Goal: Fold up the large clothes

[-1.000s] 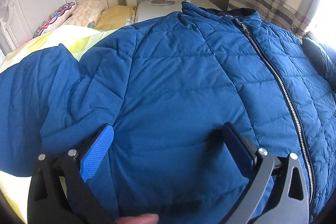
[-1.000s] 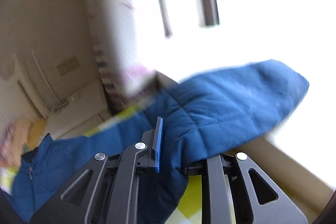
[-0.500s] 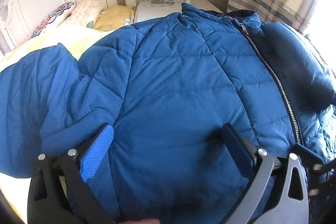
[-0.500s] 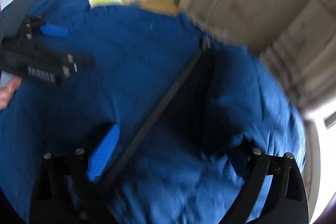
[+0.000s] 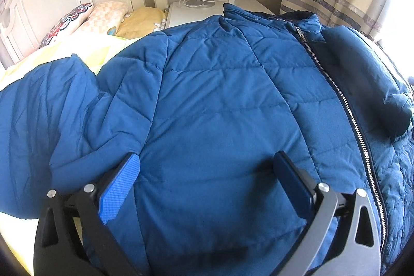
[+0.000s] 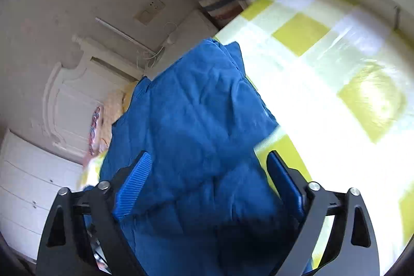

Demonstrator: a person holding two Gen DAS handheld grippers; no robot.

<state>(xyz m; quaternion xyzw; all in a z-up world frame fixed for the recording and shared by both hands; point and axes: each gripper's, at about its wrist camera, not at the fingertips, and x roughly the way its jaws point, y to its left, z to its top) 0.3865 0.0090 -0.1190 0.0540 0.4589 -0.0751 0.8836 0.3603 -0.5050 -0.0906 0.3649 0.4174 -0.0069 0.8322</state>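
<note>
Sleeve [image 5: 362, 79] now folded across jacket [image 5: 220, 107], right tongs [image 6: 207, 180] released, jaws narrowing slightly

Jacket [image 5: 220, 105] fills the bed; quilt [image 6: 323, 74] beside it lies bare.

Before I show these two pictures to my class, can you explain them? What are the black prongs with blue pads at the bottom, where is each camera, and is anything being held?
There is no robot here: a person holds a two-finger gripper in each hand, and a fisheye camera on each looks along its fingers. One picture comes from the left gripper, the other from the right gripper; the black prongs with blue pads are their fingers. A blue quilted jacket lies zipped on a bed with a yellow-checked cover, and one sleeve is folded across its front. Both grippers stand open above the fabric. The right one's jaws have just been closing a little, with nothing gripped between them.
</note>
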